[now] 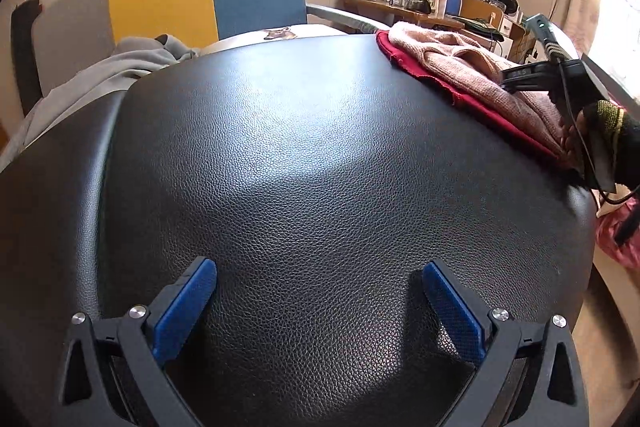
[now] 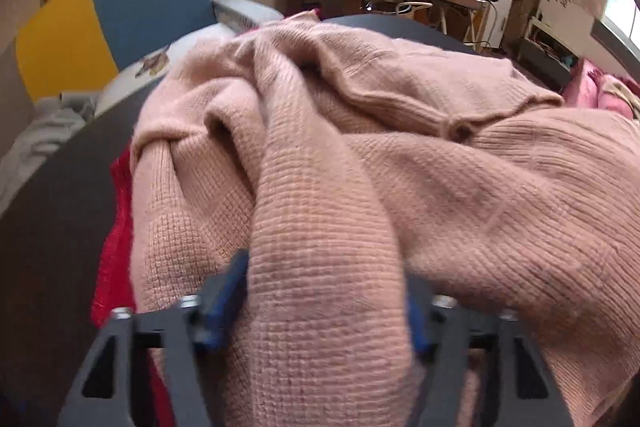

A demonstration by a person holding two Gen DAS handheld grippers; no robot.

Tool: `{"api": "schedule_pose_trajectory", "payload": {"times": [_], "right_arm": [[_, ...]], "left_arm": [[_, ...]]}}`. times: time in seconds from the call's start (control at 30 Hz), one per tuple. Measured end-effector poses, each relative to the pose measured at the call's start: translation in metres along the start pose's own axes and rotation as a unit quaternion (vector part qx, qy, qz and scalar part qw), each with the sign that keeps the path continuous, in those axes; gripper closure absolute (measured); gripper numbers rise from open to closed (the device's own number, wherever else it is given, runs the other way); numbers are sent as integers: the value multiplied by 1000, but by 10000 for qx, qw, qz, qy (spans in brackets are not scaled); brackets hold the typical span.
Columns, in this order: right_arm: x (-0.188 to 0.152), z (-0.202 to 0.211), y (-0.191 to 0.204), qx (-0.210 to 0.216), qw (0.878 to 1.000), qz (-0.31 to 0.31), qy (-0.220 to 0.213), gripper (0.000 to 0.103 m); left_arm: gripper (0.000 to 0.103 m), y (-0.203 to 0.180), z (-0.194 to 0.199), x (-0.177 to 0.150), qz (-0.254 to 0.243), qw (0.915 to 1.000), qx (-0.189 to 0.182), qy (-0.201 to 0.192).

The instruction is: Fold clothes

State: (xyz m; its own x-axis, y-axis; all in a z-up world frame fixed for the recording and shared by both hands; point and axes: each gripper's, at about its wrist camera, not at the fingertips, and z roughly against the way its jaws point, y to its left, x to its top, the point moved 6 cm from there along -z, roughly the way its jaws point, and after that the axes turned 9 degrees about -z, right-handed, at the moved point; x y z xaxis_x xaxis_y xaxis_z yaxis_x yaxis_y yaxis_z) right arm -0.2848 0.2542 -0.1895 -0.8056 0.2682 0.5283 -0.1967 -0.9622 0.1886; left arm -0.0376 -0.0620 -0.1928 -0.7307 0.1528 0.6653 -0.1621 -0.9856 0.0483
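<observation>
A crumpled pink sweater (image 2: 400, 155) lies over a red garment (image 2: 116, 239) at the black table's (image 1: 304, 155) right edge. Right tool (image 2: 324, 307) grips a sweater fold; left tool (image 1: 320, 303) hovers wide open, empty. Likely step: pulling it out to spread flat

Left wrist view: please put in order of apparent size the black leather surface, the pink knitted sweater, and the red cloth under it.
1. Black leather surface, far the largest.
2. Pink knitted sweater.
3. Red cloth; only its edge shows under the sweater, so its real size is unsure.
</observation>
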Motion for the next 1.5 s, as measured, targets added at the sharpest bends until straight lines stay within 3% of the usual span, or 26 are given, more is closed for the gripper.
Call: {"api": "schedule_pose_trajectory", "payload": {"times": [0.1, 0.17, 0.23, 0.4, 0.53, 0.63, 0.7, 0.77, 0.93, 1.1, 1.33, 1.37, 1.5], "right_arm": [[-1, 6, -9, 386, 9983, -440, 46, 86], [-3, 12, -8, 617, 9961, -625, 72, 87], [-9, 27, 3, 1130, 9902, -811, 85, 88], [-51, 65, 70, 2739, 9580, -756, 402, 88], [-119, 76, 116, 3425, 9346, -575, 774, 88], [-161, 68, 133, 3401, 9353, -291, 932, 87], [-189, 64, 138, 3254, 9402, -26, 1012, 82], [-201, 67, 136, 3372, 9360, -73, 1003, 79], [-206, 68, 139, 3487, 9341, 49, 763, 78], [-200, 78, 139, 3436, 9372, 588, 70, 76], [-195, 69, 153, 3689, 9276, 583, 94, 76], [-195, 68, 155, 3712, 9266, 599, 83, 76], [-191, 63, 159, 3837, 9218, 557, 39, 76]], "left_arm": [[0, -1, 0, 2, -4, 10000, 9, -7], [0, -2, 0, 3, -6, 10000, 15, -11], [0, -3, 0, 3, -10, 10000, 24, -8], [0, -2, 4, 6, -7, 10000, -17, 48], [1, 3, 11, 12, -3, 9998, -125, 163], [1, 8, 18, 19, 29, 9995, -209, 219], [1, 15, 28, 39, 160, 9993, -328, 72], [0, 17, 29, 62, 188, 9988, -460, 0], [0, 6, 11, 129, -32, 9980, -634, -41], [0, -25, -31, 198, -489, 9967, -642, 40], [1, -89, -116, 269, -1430, 9874, -587, 339], [2, -95, -128, 275, -1489, 9863, -587, 408], [27, -110, -177, 289, -1553, 9829, -590, 797]]}}
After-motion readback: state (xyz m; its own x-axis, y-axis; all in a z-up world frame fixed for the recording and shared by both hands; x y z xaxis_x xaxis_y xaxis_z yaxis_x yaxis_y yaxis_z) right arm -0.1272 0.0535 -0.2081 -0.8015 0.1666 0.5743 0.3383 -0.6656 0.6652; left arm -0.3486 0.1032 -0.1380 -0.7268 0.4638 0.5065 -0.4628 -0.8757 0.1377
